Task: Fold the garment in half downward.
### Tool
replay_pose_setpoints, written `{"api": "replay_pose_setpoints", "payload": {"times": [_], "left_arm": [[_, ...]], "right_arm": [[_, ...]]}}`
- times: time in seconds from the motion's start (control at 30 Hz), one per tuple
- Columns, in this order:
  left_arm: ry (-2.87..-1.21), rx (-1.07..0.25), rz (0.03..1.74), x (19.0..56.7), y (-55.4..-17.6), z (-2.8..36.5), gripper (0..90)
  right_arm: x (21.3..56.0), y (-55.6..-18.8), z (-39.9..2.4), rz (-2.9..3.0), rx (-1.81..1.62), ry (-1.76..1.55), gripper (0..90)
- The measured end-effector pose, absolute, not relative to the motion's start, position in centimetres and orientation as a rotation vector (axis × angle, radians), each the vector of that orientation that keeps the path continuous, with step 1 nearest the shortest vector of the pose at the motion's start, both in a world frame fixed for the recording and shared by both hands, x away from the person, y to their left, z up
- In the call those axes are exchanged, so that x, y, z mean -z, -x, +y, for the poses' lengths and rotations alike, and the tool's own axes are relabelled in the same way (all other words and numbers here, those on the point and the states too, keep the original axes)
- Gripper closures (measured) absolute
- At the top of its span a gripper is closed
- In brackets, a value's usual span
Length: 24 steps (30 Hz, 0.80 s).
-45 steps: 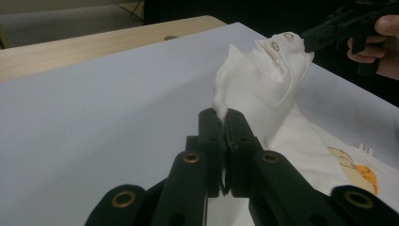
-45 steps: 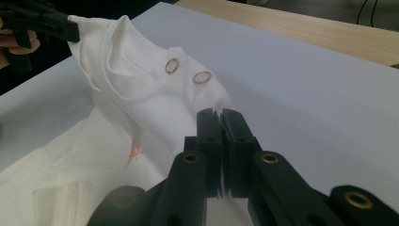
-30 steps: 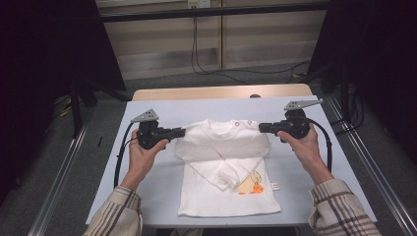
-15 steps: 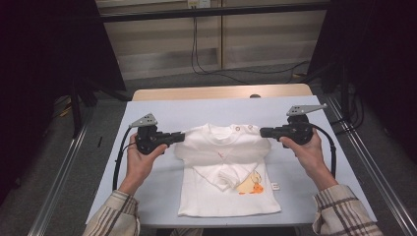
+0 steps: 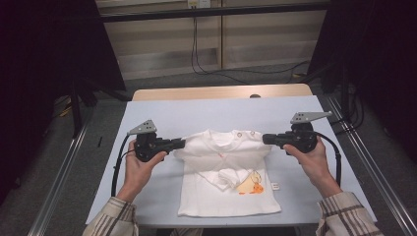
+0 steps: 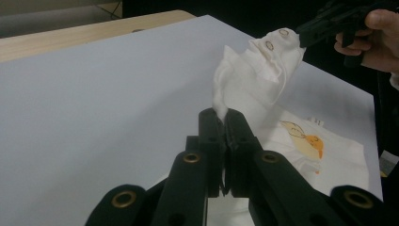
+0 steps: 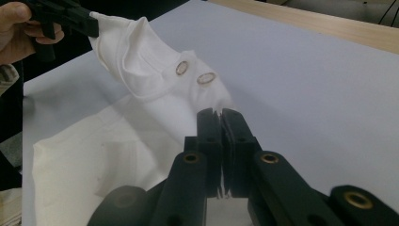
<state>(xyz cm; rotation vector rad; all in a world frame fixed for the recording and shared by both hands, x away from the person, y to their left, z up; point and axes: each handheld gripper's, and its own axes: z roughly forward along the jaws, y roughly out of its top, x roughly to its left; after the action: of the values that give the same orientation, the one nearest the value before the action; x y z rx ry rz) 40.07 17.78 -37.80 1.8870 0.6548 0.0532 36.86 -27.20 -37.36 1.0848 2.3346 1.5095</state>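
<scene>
Shirt (image 5: pixel 228 182) is the landmark for everything here: a small white top with a printed orange figure (image 5: pixel 253 186) near its hem lies on the pale blue worktop (image 5: pixel 196 113), its lower part flat and its shoulder edge raised between the two tools. The left gripper (image 5: pixel 179 144) sits just beside the shirt's left shoulder, jaws pressed together and pinching a fold of the cloth; the left gripper view shows the fabric (image 6: pixel 254 75) rising straight out of the closed tips. The right gripper (image 5: pixel 267 139) sits just beside the opposite shoulder, close to the two snap buttons (image 5: pixel 244 133), jaws likewise pinched shut on the cloth, as the right gripper view shows with the buttons (image 7: pixel 194 73) just beyond the tips.

Risk, as I judge it, lies mainly in how little cloth each pinch holds. If the two hands drift apart, the taut shoulder line could pull free of one pair of jaws and that corner would drop, leaving a skewed fold. Uneven lift would also drag the flat lower part across the worktop and rumple the sleeve (image 5: pixel 231 177) already tucked over the chest.

Both hands, left (image 5: pixel 140 167) and right (image 5: pixel 314 160), grip the tools from below, with forearms angled in from the shirt's hem side, jaws pointing level and inward toward the collar from either side.
</scene>
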Motion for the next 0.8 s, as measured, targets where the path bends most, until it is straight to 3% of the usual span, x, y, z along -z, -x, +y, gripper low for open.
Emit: {"api": "replay_pose_setpoints", "payload": {"times": [0.8], "left_arm": [[-1.917,-0.030,0.616,38.2,-37.0,17.9,87.3]], "right_arm": [[37.7,-33.6,-27.3,2.351,-1.507,-1.061,87.1]]}}
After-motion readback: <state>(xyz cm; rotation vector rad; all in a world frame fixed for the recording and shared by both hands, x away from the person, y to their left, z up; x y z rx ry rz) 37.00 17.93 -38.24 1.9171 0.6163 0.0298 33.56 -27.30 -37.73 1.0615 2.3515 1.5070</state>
